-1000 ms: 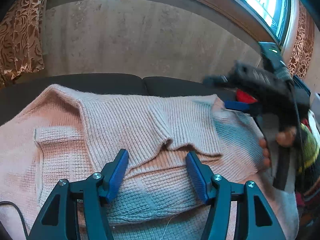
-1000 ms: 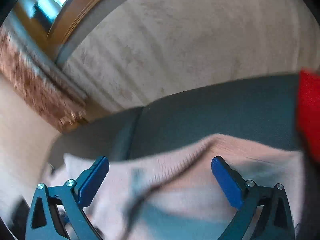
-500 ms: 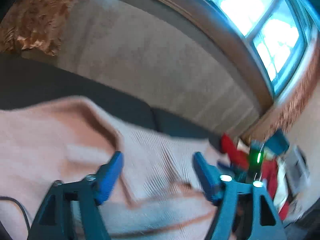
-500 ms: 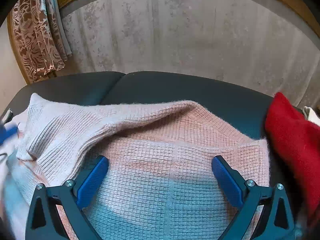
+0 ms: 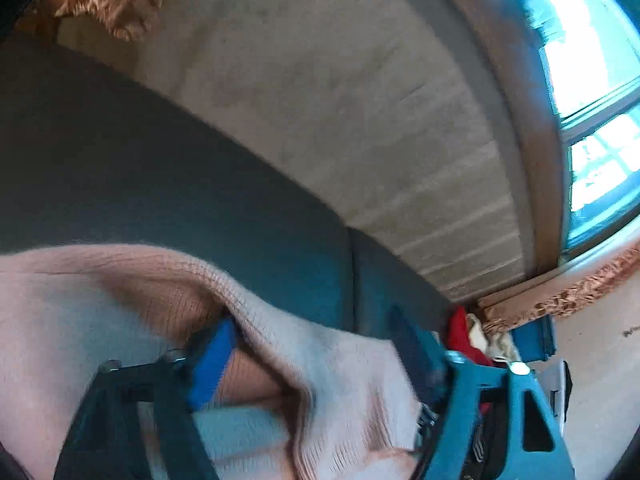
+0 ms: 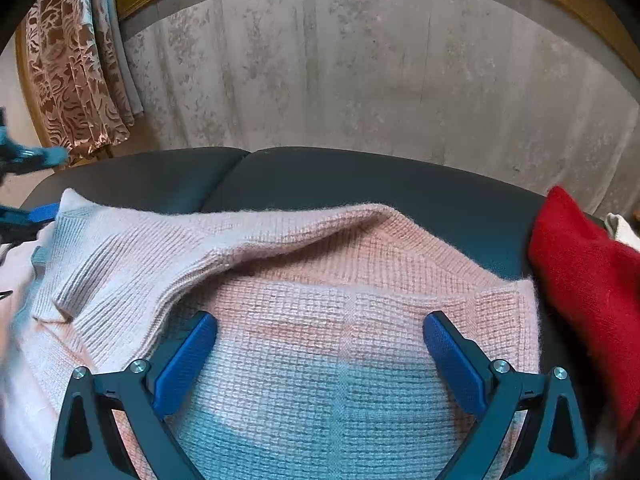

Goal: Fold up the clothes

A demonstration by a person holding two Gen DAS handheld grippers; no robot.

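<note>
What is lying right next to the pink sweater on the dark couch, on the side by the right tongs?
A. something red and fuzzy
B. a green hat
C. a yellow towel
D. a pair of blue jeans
A: in the right wrist view a red fuzzy cloth lies on the couch at the edge of the pink sweater, beyond the open right tongs.

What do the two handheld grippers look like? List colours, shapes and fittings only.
The right gripper has dark teal, triangular cut-out arms, silver screws and blue ribbed pads on its fingers. The left gripper matches: teal frame, silver screws, blue pads, blurred here. No cables, markings or sleeves visible.
</note>
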